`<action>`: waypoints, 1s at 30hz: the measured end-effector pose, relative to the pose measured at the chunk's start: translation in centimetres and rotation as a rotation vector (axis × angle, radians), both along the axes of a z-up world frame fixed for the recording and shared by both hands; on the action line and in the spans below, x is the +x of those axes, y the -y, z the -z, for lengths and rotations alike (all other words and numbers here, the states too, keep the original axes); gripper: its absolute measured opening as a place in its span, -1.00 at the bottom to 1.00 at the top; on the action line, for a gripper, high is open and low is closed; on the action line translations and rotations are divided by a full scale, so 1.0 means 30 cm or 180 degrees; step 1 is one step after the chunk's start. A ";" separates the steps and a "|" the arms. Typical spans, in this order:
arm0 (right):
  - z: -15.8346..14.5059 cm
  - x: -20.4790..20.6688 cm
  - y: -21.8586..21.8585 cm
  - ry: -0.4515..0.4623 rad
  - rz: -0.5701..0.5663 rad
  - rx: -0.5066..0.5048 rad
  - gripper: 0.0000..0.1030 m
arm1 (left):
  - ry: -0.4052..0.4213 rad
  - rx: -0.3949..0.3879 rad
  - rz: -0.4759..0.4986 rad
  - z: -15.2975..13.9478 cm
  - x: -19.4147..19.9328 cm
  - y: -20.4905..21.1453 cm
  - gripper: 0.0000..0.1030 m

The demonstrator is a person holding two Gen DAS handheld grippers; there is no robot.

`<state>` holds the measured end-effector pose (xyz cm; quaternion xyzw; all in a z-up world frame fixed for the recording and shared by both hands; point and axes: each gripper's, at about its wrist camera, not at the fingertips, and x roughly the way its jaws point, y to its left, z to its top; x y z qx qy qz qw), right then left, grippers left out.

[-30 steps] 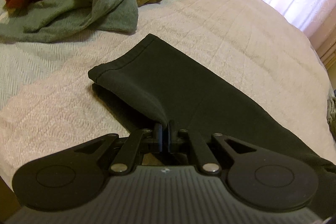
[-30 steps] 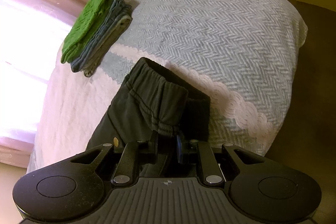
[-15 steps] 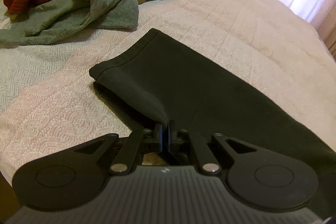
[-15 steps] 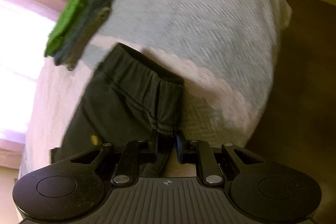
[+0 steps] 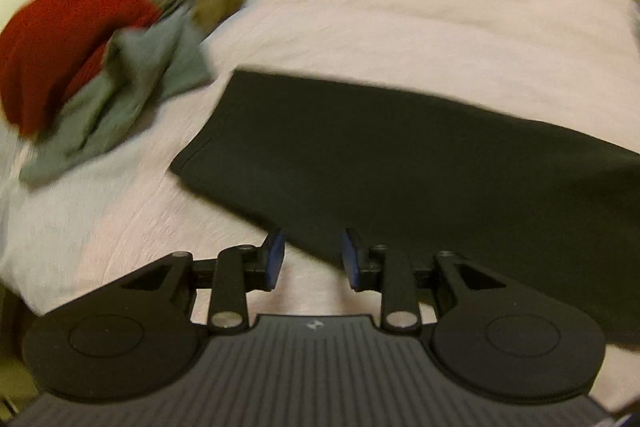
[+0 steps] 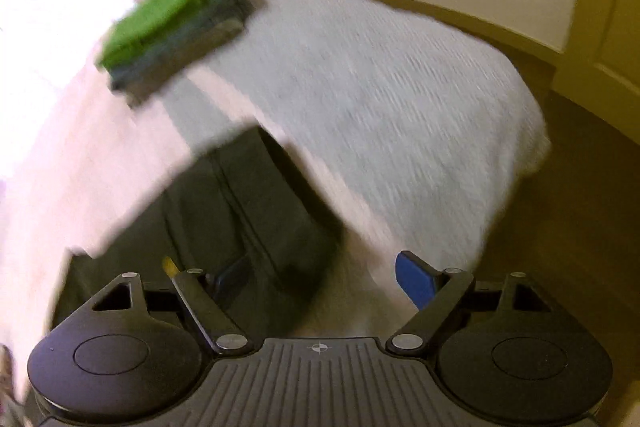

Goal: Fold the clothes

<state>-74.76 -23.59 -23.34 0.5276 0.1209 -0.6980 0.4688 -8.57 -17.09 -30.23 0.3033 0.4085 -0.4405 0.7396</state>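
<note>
On the bed [image 5: 440,7], dark trousers [image 5: 400,155] lie flat, their hem toward ten o'clock. Left gripper [image 5: 312,255] is parted over their near edge, holding nothing; right gripper [image 6: 320,279] gapes wide — empty too. Unfolded clothes [image 5: 100,67] sit at ten o'clock; a folded stack [image 6: 176,27] at eleven, blurred.
</note>
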 end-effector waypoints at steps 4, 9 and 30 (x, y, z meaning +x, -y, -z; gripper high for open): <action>0.006 -0.081 0.122 0.0275 -0.0091 -0.0210 0.63 | -0.0239 -0.0145 0.0680 -0.036 -0.152 0.172 -0.52; 0.152 -0.190 0.291 0.0635 -0.0217 -0.0131 0.63 | -0.1036 -0.0351 0.1446 -0.029 -0.405 0.481 -0.49; 0.241 -0.182 0.266 0.0650 -0.0837 -0.0546 -0.61 | -0.2322 -0.0441 0.2077 0.106 -0.822 0.838 -0.96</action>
